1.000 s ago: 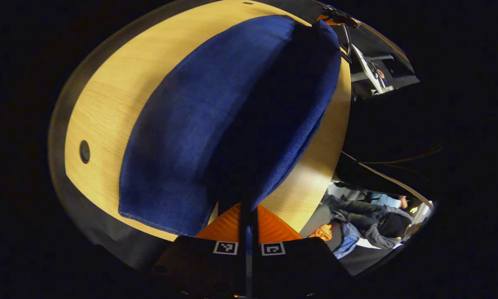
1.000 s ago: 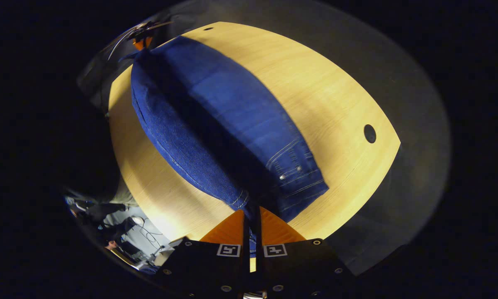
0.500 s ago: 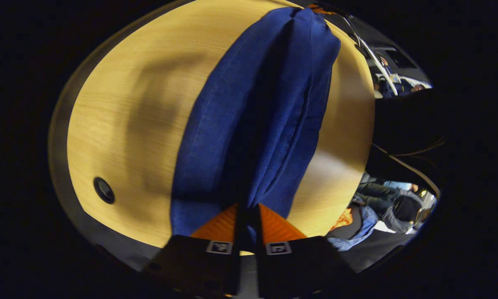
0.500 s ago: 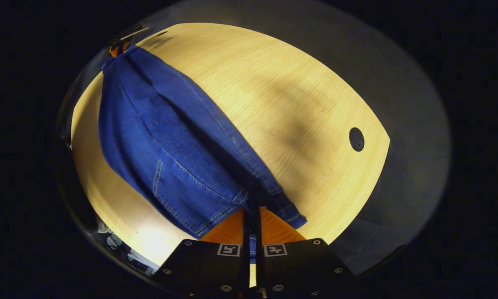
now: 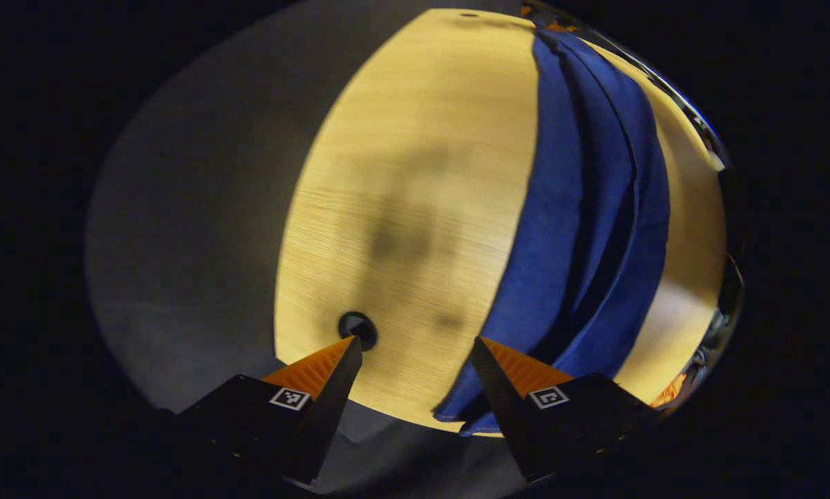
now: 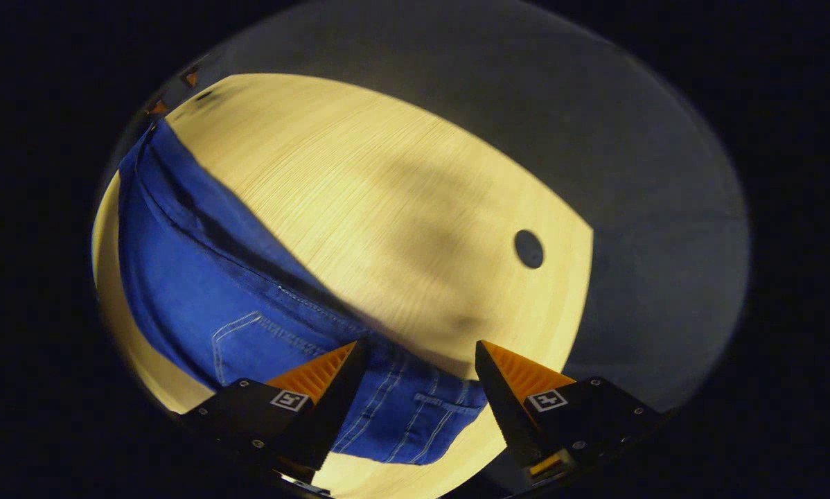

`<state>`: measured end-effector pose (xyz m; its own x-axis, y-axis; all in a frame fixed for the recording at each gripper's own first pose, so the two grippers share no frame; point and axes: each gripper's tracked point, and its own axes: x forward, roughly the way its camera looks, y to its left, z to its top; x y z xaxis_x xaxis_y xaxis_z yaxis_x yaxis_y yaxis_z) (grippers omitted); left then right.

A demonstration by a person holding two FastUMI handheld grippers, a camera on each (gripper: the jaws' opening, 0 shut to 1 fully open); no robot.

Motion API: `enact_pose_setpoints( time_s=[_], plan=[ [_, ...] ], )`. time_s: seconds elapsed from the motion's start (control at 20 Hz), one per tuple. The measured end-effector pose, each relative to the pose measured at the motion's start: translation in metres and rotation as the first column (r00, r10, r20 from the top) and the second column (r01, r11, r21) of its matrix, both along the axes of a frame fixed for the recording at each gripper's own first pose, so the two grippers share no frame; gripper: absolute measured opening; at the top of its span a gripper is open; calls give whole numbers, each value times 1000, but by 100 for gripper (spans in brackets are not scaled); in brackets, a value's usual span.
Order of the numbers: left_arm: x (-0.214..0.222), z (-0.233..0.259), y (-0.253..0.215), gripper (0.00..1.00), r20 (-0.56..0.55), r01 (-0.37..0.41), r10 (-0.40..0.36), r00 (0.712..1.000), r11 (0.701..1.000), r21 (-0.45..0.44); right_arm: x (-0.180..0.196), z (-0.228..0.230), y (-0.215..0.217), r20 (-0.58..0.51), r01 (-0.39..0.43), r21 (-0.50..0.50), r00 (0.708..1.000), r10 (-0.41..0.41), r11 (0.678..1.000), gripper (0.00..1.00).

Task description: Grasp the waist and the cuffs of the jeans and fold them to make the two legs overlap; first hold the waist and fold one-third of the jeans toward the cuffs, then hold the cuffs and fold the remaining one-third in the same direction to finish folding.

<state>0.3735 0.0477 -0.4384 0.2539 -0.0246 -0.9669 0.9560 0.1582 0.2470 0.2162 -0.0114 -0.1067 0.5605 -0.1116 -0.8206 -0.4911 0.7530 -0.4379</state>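
Observation:
The blue jeans [image 5: 588, 229] lie on the wooden table [image 5: 415, 173], folded lengthwise with one leg over the other. In the left gripper view the cuff end rests at the near table edge, just under and beside the right finger. My left gripper [image 5: 415, 346] is open with nothing between its fingers. In the right gripper view the jeans [image 6: 200, 291] show their waist and a back pocket at the lower left. My right gripper [image 6: 422, 350] hangs open above the waistband, holding nothing.
A round cable hole [image 5: 357, 324] sits in the table near the left gripper's left finger; another cable hole [image 6: 528, 249] shows in the right gripper view. Grey floor [image 5: 193, 229] surrounds the table. Bare wood lies beside the jeans.
Both grippers have opened and let go of the jeans, which now lie flat and folded lengthwise. Both views have swung toward the bare side of the table.

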Motion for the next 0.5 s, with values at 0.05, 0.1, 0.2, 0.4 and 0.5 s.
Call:
enact_pose_setpoints(
  time_s=[0.05, 0.1, 0.2, 0.4, 0.5],
  plan=[
    [5, 2, -8, 99, 43, -39, 41, 998, 998, -47, 9, 16, -1, 59, 22, 1, 998, -22, 1000, 99],
    [11, 4, -16, 99, 95, -82, 92, 991, 992, -98, 15, 32, 1, 111, 38, 13, 993, -39, 999, 98],
    [20, 10, -38, 99, 176, -179, 223, 959, 956, -233, 19, 72, 0, 208, 65, 38, 975, -72, 997, 99],
    [21, 49, -74, 99, 261, -285, 459, 849, 815, -505, 2, 114, -15, 359, 118, 151, 919, -165, 982, 99],
    [31, 51, -83, 99, 272, -291, 533, 802, 744, -601, -7, 127, -20, 426, 121, 185, 884, -191, 975, 99]
  ],
)
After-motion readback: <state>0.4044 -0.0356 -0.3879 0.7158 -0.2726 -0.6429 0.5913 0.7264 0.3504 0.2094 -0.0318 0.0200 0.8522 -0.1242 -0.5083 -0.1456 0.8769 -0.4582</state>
